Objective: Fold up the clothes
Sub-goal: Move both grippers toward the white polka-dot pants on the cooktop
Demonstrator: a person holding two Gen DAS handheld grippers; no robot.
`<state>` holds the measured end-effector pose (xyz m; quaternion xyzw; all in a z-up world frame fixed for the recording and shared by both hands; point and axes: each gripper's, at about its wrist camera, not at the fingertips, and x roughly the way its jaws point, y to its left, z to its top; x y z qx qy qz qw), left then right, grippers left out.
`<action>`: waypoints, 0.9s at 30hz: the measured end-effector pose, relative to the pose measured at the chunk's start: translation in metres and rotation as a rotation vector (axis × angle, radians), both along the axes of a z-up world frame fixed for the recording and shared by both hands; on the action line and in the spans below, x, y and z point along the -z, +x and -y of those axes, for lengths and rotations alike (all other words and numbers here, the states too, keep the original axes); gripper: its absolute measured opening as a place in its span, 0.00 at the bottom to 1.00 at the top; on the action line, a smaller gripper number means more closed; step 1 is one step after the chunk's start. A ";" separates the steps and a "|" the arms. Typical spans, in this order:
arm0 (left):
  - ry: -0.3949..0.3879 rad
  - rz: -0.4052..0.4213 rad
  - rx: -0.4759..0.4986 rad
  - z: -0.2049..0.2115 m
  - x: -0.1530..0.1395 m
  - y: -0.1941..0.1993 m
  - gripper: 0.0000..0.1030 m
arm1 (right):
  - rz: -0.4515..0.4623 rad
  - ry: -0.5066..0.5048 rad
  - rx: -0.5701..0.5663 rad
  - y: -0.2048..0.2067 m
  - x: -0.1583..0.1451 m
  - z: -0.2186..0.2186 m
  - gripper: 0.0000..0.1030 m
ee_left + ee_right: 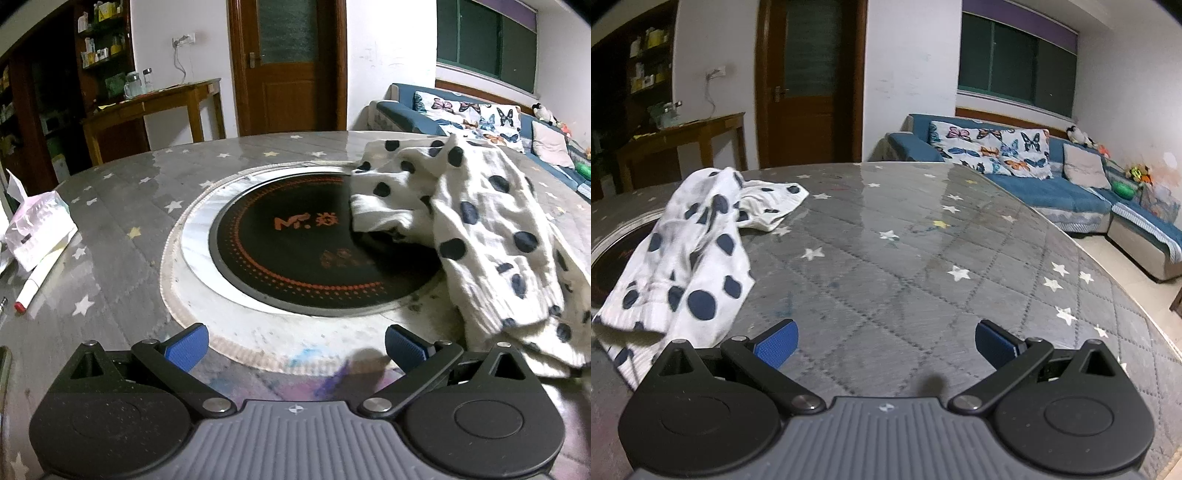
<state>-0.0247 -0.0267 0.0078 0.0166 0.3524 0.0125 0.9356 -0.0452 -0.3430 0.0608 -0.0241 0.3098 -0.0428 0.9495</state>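
Both tools idle. Our left gripper [297,347] has its jaws spread wide with nothing between the blue pads [186,345]; it hangs above the near rim of the table [122,229], tilted down toward the black hob [314,251] set in the middle. Our right gripper [886,345] is likewise wide apart and empty, tilted down over bare quilted cover.

The garment [472,229], white with dark blue dots, lies crumpled between the two tools: to the right of the left gripper, to the left of the right one. One part drapes over the hob's right edge; the rest runs toward the near table rim. We cannot make out hems, sleeves or a waistband from either view. Folding not yet begun, in our judgement.

Risks we note:
- Layers are bunched. A pinch at the near end could take two layers at once, and the spread would come out twisted.
- The near end in the right view [631,332] lies close to the table rim. A pull toward us could slide the whole piece off.
- The cover looks glossy, so cloth may slip rather than flatten when dragged.
- Cloth over the hob's raised ring may catch and bunch there.
- On the far left sit a tissue pack [38,229] and a marker [35,284]; a wide leftward sweep could knock them.
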 end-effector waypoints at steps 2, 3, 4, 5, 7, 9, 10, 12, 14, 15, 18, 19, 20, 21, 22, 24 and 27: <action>-0.001 -0.001 0.006 0.004 -0.001 -0.004 1.00 | 0.001 0.007 -0.003 0.006 0.000 -0.008 1.00; -0.002 -0.001 0.009 0.006 -0.001 -0.006 1.00 | 0.002 0.013 -0.004 0.009 0.001 -0.011 1.00; -0.003 -0.002 0.012 0.008 -0.001 -0.008 1.00 | 0.002 0.019 -0.007 0.012 0.000 -0.013 1.00; -0.006 -0.002 0.015 0.010 -0.002 -0.010 1.00 | 0.002 0.023 -0.009 0.014 0.000 -0.015 1.00; -0.011 -0.003 0.021 0.014 -0.002 -0.014 1.00 | 0.005 0.029 -0.014 0.014 0.000 -0.019 1.00; -0.013 -0.003 0.027 0.018 -0.003 -0.016 1.00 | 0.009 0.033 -0.020 0.014 -0.001 -0.024 1.00; -0.014 -0.002 0.030 0.020 -0.004 -0.018 1.00 | 0.014 0.037 -0.025 0.009 -0.002 -0.026 1.00; -0.013 -0.001 0.035 0.023 -0.006 -0.021 1.00 | 0.019 0.042 -0.029 0.005 -0.001 -0.031 1.00; -0.013 0.002 0.040 0.025 -0.008 -0.024 1.00 | 0.022 0.046 -0.032 0.001 0.001 -0.035 1.00; -0.014 0.004 0.042 0.026 -0.009 -0.025 1.00 | 0.024 0.048 -0.033 -0.001 0.002 -0.037 1.00; -0.012 0.006 0.047 0.029 -0.011 -0.028 1.00 | 0.037 0.063 -0.043 -0.029 0.004 -0.035 1.00; -0.012 0.007 0.049 0.030 -0.012 -0.029 1.00 | 0.039 0.065 -0.046 -0.034 0.004 -0.034 1.00; -0.012 0.009 0.051 0.031 -0.013 -0.030 1.00 | 0.042 0.068 -0.049 -0.039 0.004 -0.032 1.00; -0.012 0.010 0.053 0.032 -0.014 -0.032 1.00 | 0.044 0.070 -0.052 -0.046 0.003 -0.032 1.00; -0.012 0.012 0.055 0.033 -0.014 -0.033 1.00 | 0.047 0.072 -0.056 -0.053 0.001 -0.032 1.00; -0.009 0.015 0.060 0.035 -0.016 -0.035 1.00 | 0.049 0.076 -0.067 -0.062 0.002 -0.017 1.00; -0.004 0.021 0.067 0.039 -0.018 -0.038 1.00 | 0.051 0.077 -0.080 -0.077 -0.002 -0.007 1.00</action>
